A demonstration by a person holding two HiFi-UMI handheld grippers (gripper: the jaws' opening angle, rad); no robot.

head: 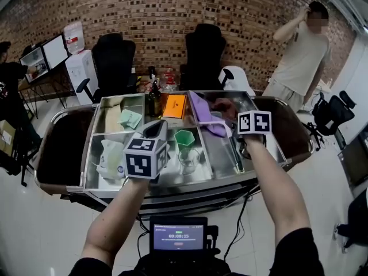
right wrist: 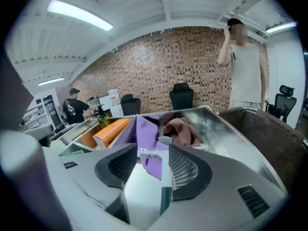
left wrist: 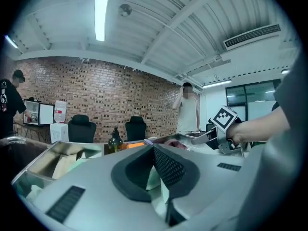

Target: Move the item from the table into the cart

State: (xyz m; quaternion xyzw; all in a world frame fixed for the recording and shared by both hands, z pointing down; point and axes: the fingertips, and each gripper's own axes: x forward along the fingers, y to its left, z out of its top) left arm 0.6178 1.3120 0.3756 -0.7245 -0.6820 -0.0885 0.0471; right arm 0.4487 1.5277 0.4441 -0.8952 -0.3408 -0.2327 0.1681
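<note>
- Head view puts you over a steel cart [head: 172, 187] split into compartments, with a dark brown surface [head: 57, 148] on each side of it.
- Your left gripper [left wrist: 154, 148] is above the cart's front left part. Its jaws are pressed together with nothing between them.
- Your right gripper [right wrist: 151, 150] is above the right side with its jaws wide apart. The pads touch nothing.
- The purple cloth [head: 202, 112] already lies in the cart, draped across a divider at the back right. In the right gripper view it shows just past the jaw tips.
- A pink cloth [head: 225, 105] is bunched beside it, and an orange box [head: 174, 106] sits to its left.
- A green cup [head: 184, 138] and a glass [head: 188, 160] stand in the middle compartment, and a bottle [head: 153, 99] stands at the back.
- Behind the cart are a brick wall [head: 144, 10] and two black chairs [head: 113, 59].
- One person [head: 299, 62] stands at the right with a hand raised to the head.
- Another person [head: 8, 91] is at a desk on the left.
- The floor [head: 46, 229] is white tile, and a small screen [head: 179, 237] glows below your arms.
</note>
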